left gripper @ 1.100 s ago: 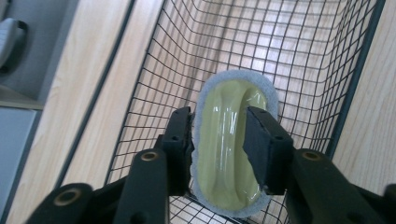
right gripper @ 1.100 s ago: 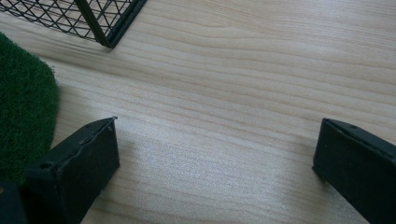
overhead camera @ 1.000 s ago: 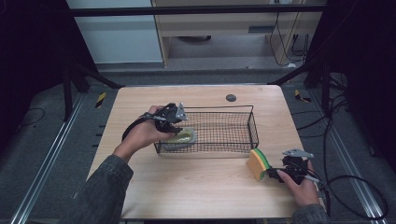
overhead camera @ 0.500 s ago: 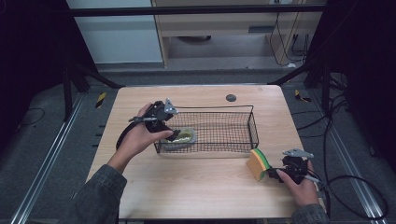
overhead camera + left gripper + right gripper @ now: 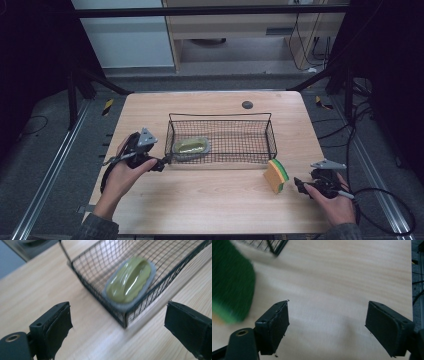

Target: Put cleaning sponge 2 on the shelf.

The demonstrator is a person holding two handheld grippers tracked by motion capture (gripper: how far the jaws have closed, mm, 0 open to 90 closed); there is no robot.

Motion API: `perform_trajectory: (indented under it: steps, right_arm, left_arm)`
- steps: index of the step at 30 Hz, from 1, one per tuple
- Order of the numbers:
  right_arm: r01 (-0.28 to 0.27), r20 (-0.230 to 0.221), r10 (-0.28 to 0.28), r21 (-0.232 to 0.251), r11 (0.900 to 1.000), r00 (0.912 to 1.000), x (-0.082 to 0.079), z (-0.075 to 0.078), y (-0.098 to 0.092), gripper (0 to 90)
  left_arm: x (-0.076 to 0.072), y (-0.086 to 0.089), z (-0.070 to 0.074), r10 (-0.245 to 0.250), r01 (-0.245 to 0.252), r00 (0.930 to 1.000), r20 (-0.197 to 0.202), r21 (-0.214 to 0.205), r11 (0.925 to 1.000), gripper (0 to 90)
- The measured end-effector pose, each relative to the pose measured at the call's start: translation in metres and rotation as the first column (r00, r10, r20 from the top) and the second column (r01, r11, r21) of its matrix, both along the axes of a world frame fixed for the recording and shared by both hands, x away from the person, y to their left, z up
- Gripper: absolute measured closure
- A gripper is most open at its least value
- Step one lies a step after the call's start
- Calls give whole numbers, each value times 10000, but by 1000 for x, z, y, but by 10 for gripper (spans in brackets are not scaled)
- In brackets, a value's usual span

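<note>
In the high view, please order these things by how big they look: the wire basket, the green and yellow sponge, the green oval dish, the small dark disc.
1. wire basket
2. green oval dish
3. sponge, only slightly smaller-looking than the dish
4. small dark disc

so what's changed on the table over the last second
The left gripper let go of the green dish, which now lies in the wire basket, and drew back out over the near-left corner, jaws just opened and empty. The right gripper, jaws just closing, empty, pulled slightly away from the sponge. Basket and sponge stayed put.
</note>
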State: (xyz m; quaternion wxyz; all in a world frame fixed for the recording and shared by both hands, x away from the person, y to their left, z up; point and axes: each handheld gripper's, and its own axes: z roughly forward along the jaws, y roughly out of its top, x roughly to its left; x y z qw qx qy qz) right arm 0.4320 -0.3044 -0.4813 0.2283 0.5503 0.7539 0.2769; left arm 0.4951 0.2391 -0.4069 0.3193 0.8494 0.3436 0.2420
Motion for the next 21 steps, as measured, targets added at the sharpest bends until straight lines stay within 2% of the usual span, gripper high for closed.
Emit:
perform_trajectory:
  steps: [4, 7, 13, 16, 18, 20, 21]
  right_arm:
    - [-149, -510, 137, -238, 9996, 9986, -18, 4, 2, 247]
    - [-296, -766, 280, -202, 9994, 9967, -29, 9, 4, 274]
    - [-773, -1364, 759, -46, 9970, 9877, -41, 30, 20, 294]
    - [-1009, -1516, 1004, 42, 9949, 9833, -42, 45, 31, 273]
    - [-1165, -1571, 1160, 61, 9932, 9807, -41, 54, 37, 249]
    - [-1225, -1579, 1213, 19, 9925, 9800, -38, 62, 41, 243]
    - [-1252, -1545, 1242, 30, 9921, 9802, -36, 67, 44, 245]
  left_arm:
    - [-3, 14, -23, 435, -413, 9982, -404, 532, 9977, 63]
    - [-5, 26, -41, 1043, -1023, 9928, -584, 359, 9941, 68]
    - [-8, 35, -72, 1270, -1256, 9844, -1219, 191, 9919, 68]
    - [-7, 39, -79, 1233, -1287, 9792, -1614, -234, 9914, 62]
    - [-7, 42, -81, 1289, -1347, 9779, -1644, -246, 9906, 62]
    - [-8, 44, -84, 1390, -1500, 9753, -1714, -533, 9872, 62]
    - [-8, 45, -85, 1372, -1479, 9759, -1698, -525, 9876, 61]
